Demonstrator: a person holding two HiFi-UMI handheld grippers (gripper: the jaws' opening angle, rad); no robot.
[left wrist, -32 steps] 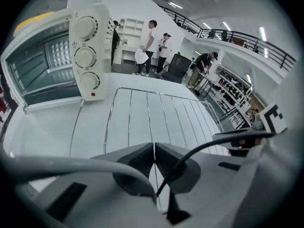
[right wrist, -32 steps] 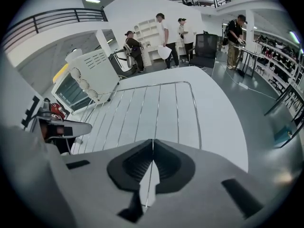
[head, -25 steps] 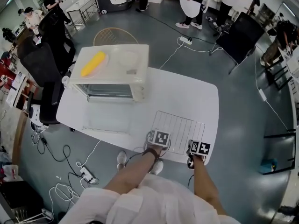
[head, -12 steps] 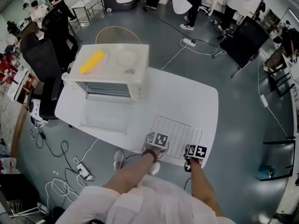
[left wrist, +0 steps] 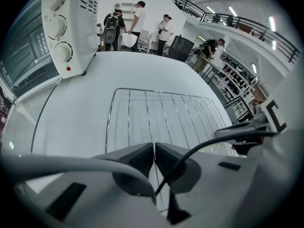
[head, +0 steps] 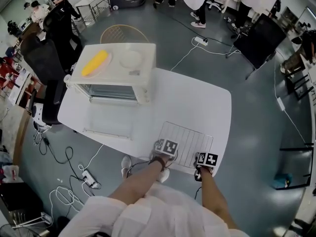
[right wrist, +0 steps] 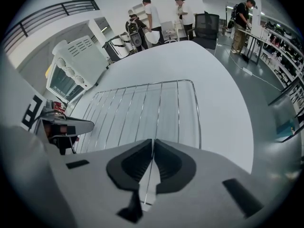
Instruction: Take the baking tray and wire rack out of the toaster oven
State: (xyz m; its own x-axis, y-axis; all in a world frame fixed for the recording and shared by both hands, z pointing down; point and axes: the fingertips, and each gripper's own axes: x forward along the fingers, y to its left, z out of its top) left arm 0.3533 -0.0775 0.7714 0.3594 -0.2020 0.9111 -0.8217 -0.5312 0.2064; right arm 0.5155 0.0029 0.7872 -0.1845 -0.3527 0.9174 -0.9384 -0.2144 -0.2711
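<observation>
Our left gripper (left wrist: 154, 147) has its jaws closed tight on a near-edge wire of the wire rack (left wrist: 166, 113). Our right gripper (right wrist: 153, 144) has another wire between its jaws, which are opening slightly. The rack lies on the table (left wrist: 71, 113) ahead of both jaws.

White table (head: 197, 102), black office chairs (head: 43, 65), floor power strip (head: 92, 184), bystanders (left wrist: 139, 23) beyond

grey floor (head: 256, 132), black office chairs (head: 42, 58)
</observation>
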